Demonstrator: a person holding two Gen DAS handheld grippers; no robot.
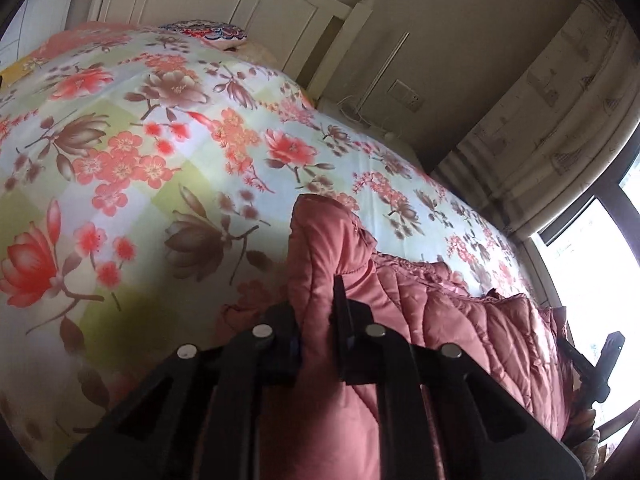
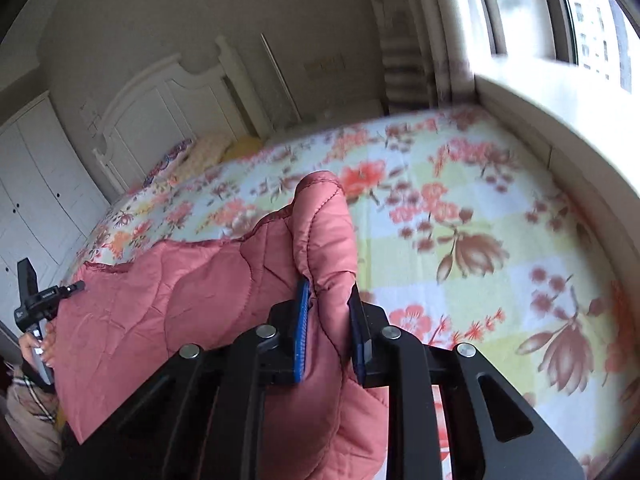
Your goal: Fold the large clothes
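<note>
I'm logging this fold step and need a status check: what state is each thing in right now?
left gripper: shut on the pink quilted coat
right gripper: shut on the pink quilted coat
pink quilted coat: bunched, held between both grippers over the bed, not yet folded flat
floral bedspread: spread smooth over the bed
pillows: lying at the headboard
curtain: drawn aside from the window

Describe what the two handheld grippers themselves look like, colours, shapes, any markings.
Both are matte black. The left gripper and right gripper have flat angular linkage plates with triangular cut-outs and round silver pins at the pivots. The right one's fingers carry blue ribbed pads; the left one's look dark. No cables or readable markings show.
</note>
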